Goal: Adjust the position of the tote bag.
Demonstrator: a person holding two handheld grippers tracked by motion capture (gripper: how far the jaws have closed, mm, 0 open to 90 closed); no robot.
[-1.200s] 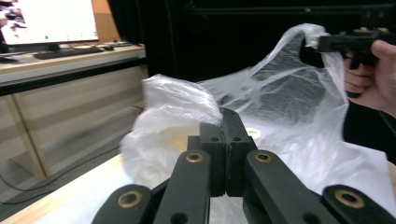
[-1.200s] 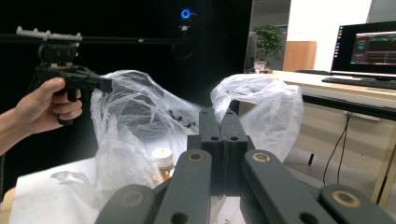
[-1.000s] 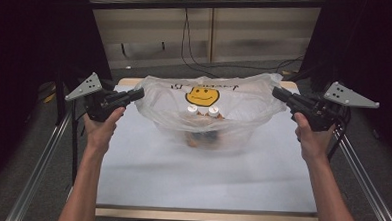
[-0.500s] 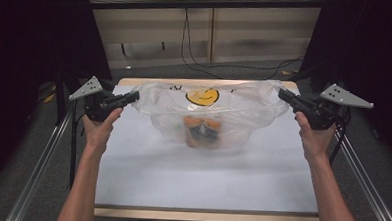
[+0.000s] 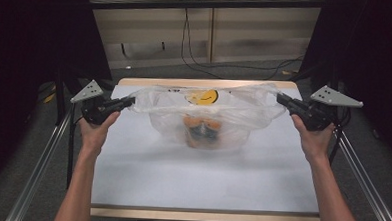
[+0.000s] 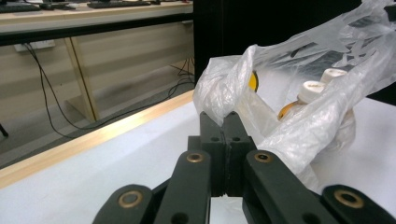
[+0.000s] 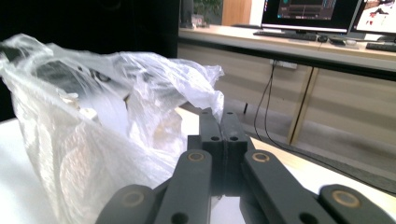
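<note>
Bag lowered onto table, both handles gripped

Plastic bag [image 5: 204,116] with small bottles [image 6: 310,91] sits mid-table, far half; left gripper [image 5: 127,102] and right gripper [image 5: 282,99] each clenched on a handle. Ease down evenly; bottles probably upright, film blurs them

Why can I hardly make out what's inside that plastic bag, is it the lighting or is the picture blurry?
High view: soft overall, and the crinkled plastic bag veils its orange contents; dark surroundings contrast with the bright table. Left gripper view: sharper, two white-capped bottles show through the film. Right gripper view: the film looks milky, and the contents are hard to tell.
</note>
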